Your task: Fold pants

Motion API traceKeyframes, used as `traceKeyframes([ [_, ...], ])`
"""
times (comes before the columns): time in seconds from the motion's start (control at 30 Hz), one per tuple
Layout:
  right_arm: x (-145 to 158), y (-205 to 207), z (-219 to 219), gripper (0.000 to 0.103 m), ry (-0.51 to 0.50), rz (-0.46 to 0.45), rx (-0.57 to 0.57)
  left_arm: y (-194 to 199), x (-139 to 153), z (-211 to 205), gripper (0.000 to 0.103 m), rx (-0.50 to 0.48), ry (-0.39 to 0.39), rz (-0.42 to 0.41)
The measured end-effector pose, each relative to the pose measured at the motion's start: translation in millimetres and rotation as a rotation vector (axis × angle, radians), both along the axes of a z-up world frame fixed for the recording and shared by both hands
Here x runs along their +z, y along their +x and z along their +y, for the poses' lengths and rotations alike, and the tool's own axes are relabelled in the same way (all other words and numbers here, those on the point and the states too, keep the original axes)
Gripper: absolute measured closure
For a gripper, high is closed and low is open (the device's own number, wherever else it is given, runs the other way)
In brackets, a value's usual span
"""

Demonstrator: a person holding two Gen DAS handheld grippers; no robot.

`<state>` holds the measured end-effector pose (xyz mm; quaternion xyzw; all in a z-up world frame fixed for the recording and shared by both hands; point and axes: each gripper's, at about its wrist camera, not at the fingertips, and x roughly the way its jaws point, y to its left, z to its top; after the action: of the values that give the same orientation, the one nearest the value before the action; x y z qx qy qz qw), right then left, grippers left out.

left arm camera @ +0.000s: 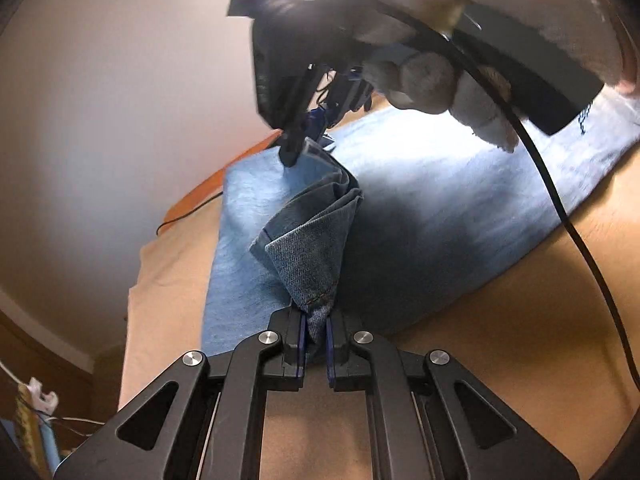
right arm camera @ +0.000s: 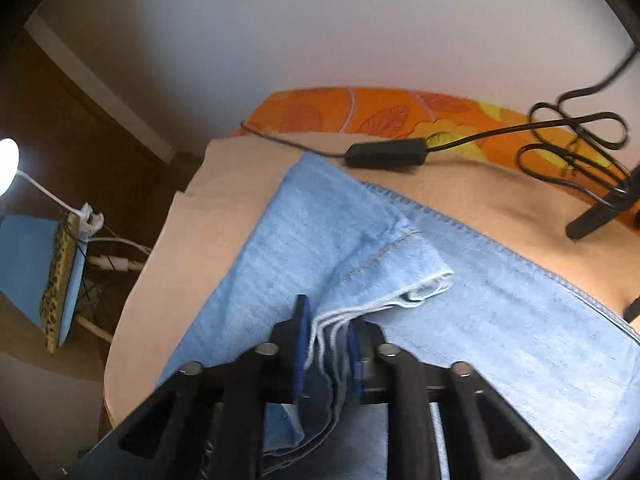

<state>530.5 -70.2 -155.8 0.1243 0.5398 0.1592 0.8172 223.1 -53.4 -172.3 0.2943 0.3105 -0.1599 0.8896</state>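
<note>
Left gripper (left arm camera: 316, 344): jaws pinch the pants (left arm camera: 308, 248) hem, lower centre, keeping it taut.
Right gripper (right arm camera: 328, 344): jaws nip the other hem, ready to fold.

Warm, dim room light. A lamp (right arm camera: 7, 166) at the left edge of the right wrist view blows out white. In the left wrist view, glare at the top washes over the glove (left arm camera: 460, 20), and a dark shadow lies on the blue cloth (left arm camera: 400, 248) below it. Both views bend and darken at the rims. The right gripper (right arm camera: 328, 344) and the cable (right arm camera: 580, 128) are smeared with motion blur.
</note>
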Motion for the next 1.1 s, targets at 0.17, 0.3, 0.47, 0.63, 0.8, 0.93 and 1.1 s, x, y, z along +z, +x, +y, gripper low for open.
traceKeyframes([
  [0.17, 8, -3, -29, 0.097, 0.031, -0.037, -0.060, -10, 12, -29, 0.097, -0.028, -0.004, -0.003],
  [0.3, 20, -16, -51, 0.097, 0.009, -0.069, -0.082, -19, 13, -58, 0.097, -0.072, -0.019, 0.029],
  [0.47, 24, -27, -82, 0.098, 0.018, -0.075, -0.129, -34, 13, -95, 0.097, -0.120, -0.039, 0.060],
  [0.63, 22, -37, -107, 0.098, 0.034, -0.066, -0.146, -34, 16, -96, 0.097, -0.118, -0.099, 0.109],
  [0.8, 6, -33, -108, 0.098, 0.053, -0.032, -0.143, -16, 24, -63, 0.096, -0.096, -0.225, 0.184],
  [0.93, -3, -28, -106, 0.098, 0.057, -0.019, -0.128, -5, 25, -71, 0.084, -0.141, -0.240, 0.220],
  [1.1, -10, -25, -109, 0.098, 0.067, -0.006, -0.123, -7, 7, -111, 0.071, -0.237, -0.141, 0.273],
])
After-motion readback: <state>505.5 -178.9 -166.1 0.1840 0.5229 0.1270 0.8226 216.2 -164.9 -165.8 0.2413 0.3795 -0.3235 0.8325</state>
